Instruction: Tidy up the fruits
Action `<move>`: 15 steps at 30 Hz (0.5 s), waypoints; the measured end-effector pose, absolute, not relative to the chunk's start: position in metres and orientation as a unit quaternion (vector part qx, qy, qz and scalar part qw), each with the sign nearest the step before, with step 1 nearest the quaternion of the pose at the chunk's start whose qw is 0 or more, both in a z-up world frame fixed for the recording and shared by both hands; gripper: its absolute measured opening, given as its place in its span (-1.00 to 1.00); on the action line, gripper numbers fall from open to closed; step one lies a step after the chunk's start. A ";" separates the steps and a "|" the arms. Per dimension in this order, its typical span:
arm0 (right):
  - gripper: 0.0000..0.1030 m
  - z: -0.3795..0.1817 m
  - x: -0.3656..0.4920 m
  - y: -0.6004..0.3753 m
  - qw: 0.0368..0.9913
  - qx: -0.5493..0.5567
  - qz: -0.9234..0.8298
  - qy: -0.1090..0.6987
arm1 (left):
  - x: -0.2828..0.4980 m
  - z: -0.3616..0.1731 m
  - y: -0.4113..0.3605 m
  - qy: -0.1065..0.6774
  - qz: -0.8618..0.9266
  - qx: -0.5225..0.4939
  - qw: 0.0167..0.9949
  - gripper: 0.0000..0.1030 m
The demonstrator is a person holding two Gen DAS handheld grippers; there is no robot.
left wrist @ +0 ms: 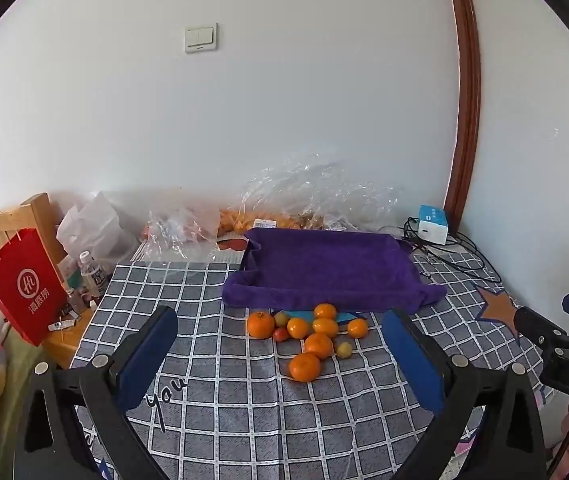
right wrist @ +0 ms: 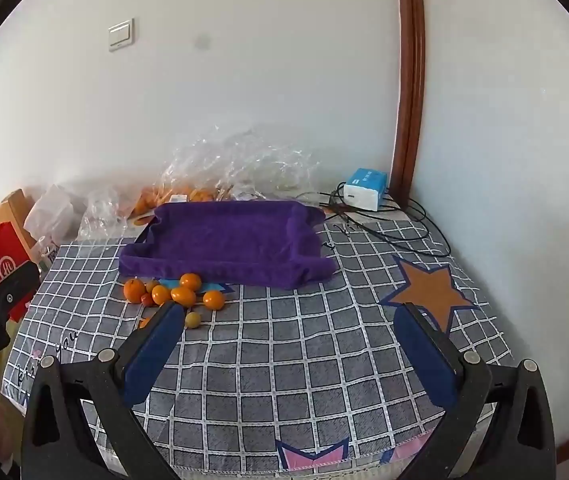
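The left hand-held gripper (left wrist: 280, 344) hangs above the near part of the counter (left wrist: 244, 408) with its two blue-padded fingers (left wrist: 146, 356) spread wide and nothing between them; the right hand-held gripper (right wrist: 290, 344) is likewise wide and bare, its fingers (right wrist: 424, 356) framing plain checked cloth, and its black body shows at the right edge of the left wrist view; between the left fingers, further along the grey grid tablecloth (left wrist: 212, 432), lies the cluster of fruits (left wrist: 308, 336), loose on the cloth and bunched just in front of the purple towel (left wrist: 328, 268); the largest mandarin (left wrist: 304, 367) sits nearest the camera, another mandarin (left wrist: 260, 324) at the left end of the bunch, a small red fruit (left wrist: 280, 335) touching its lower right side, and a pale yellow-green fruit (left wrist: 343, 350) at the near right; in the right wrist view the same bunch lies to the left, partly hidden behind the left finger; the towel is draped over a shallow tray shape, its edges raised; behind it crumpled clear plastic bags (left wrist: 316, 188) hold more orange fruit against the wall; a white and blue box (left wrist: 432, 224) with black cables (left wrist: 460, 256) sits at the far right corner; a red paper bag (left wrist: 24, 284) stands off the left side.
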State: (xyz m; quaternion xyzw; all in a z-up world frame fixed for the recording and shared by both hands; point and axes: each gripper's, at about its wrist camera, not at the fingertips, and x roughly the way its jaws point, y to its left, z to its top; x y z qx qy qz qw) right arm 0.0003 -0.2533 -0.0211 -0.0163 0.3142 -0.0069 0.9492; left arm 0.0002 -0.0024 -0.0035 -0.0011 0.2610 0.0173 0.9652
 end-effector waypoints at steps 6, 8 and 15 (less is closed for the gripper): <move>1.00 -0.022 0.001 -0.252 0.950 -0.021 -0.010 0.313 | -0.001 -0.008 0.004 0.263 0.015 -0.015 0.965 1.00; 1.00 -0.023 0.000 -0.251 0.949 -0.025 -0.010 0.313 | -0.001 -0.010 0.004 0.264 0.016 -0.015 0.964 1.00; 1.00 -0.025 -0.001 -0.248 0.950 -0.027 -0.010 0.312 | 0.000 -0.012 0.002 0.268 0.018 -0.013 0.963 1.00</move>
